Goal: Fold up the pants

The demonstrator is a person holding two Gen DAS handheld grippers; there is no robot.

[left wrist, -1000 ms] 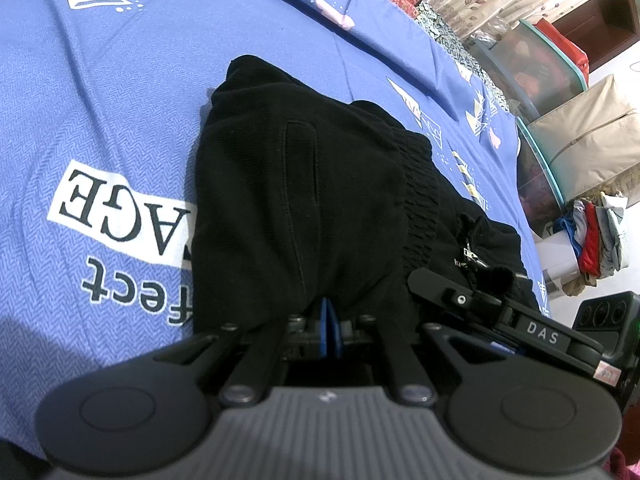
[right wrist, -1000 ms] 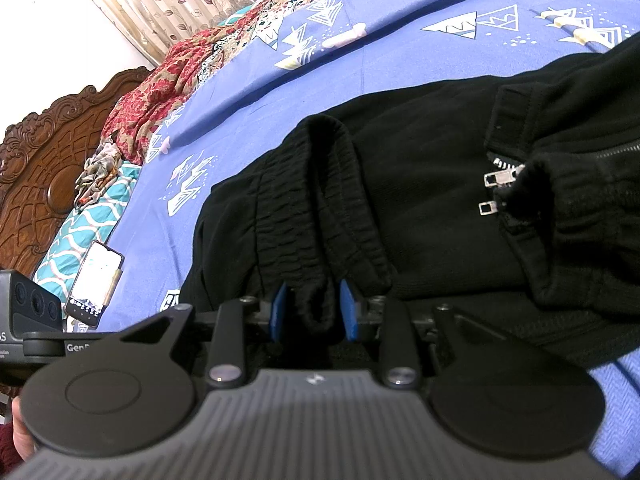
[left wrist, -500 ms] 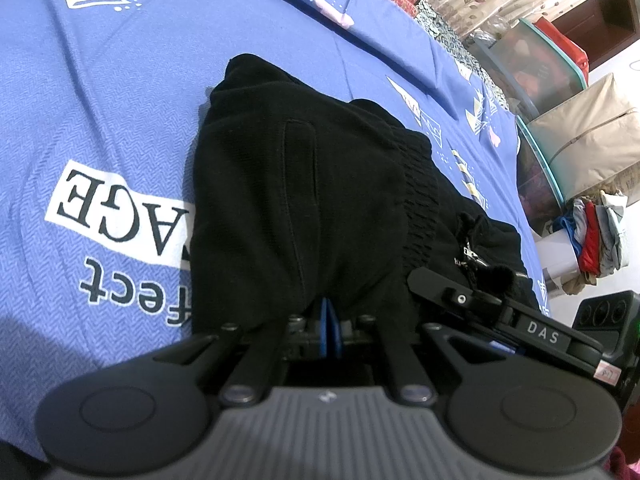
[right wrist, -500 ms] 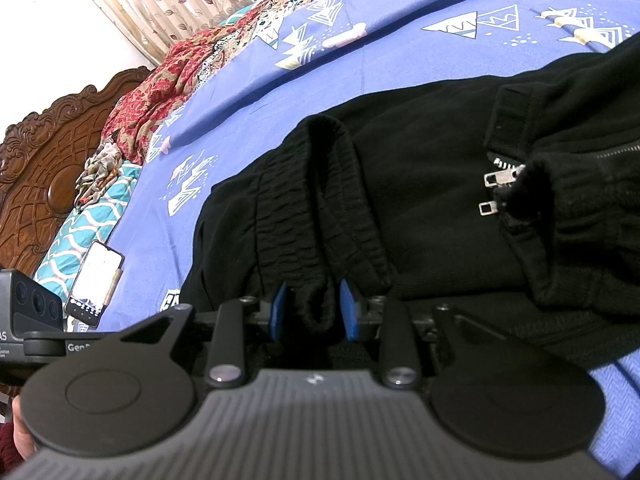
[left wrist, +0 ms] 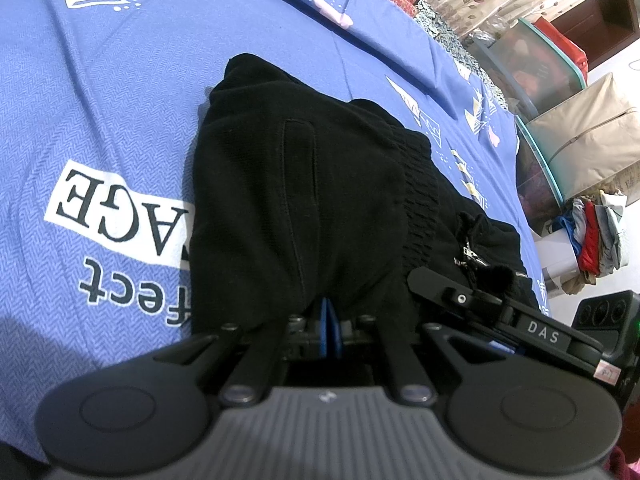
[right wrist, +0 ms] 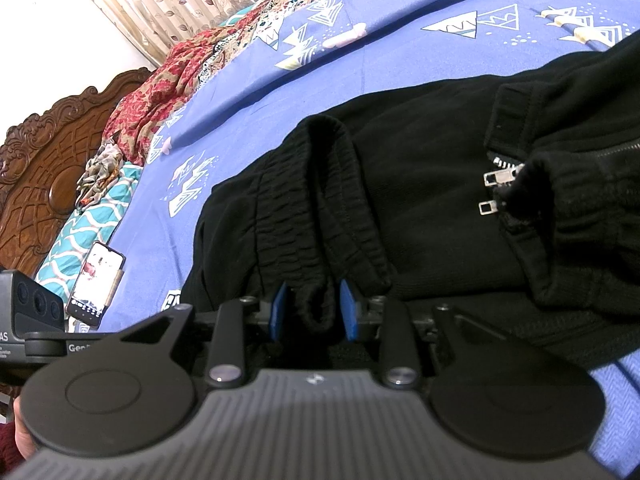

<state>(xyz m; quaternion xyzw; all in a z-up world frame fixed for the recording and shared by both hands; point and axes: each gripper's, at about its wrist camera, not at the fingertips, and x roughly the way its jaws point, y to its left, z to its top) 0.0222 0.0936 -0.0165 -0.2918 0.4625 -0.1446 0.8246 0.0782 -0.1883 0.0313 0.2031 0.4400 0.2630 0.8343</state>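
I see a clear storage bin [left wrist: 532, 64] holding red fabric. My left gripper [left wrist: 330, 330] pinches the black pants [left wrist: 296, 184]; my right gripper [right wrist: 314, 312] clamps their waistband [right wrist: 320, 216], both angled downward.

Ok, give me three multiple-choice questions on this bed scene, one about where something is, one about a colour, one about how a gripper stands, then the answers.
1. Where does the phone lie?
A. On the blue bedsheet near the wooden headboard
B. On top of the pants
C. On the floor

2. What colour are the pants?
A. Grey
B. Black
C. Red

3. How does the right gripper stand?
A. Wide open over bare sheet
B. Jaws closed on a fold of the pants' waistband
C. Holding the phone

Answers:
1 A, the phone rests on the sheet at the left of the right wrist view.
2 B, the cloth is black in both views.
3 B, black cloth fills the gap between the blue pads.
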